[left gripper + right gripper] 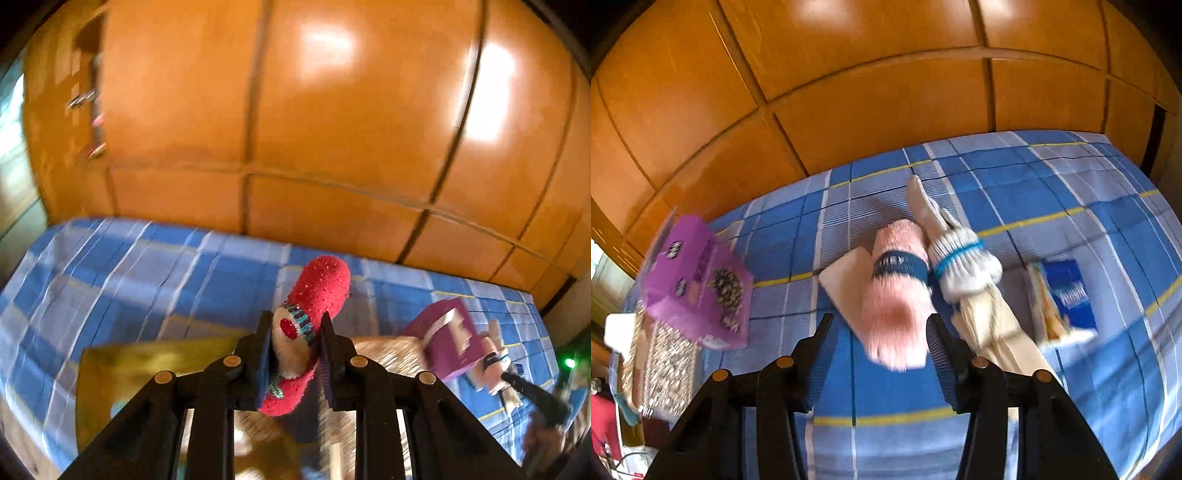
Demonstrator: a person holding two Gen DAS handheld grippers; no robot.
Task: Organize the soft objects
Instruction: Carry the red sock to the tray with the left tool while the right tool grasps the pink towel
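My left gripper (295, 328) is shut on a red fuzzy sock (321, 291) with a cream patch and holds it above the blue plaid bed (147, 266). My right gripper (881, 328) is open, its fingers either side of a pink fuzzy sock (897, 306) with a blue band that lies on the bed (1052, 177). A white sock bundle with a blue stripe (964, 262) and cream socks (990, 321) lie just right of it. The pink sock and the right gripper show blurred in the left wrist view (496, 354).
A purple box (698, 284) sits at the left, also in the left wrist view (447, 336). A blue box (1063, 299) lies at the right. A patterned tray (665, 365) lies below the purple box. A yellow-gold sheet (147, 365) lies under my left gripper. Orange wardrobe doors (295, 110) stand behind the bed.
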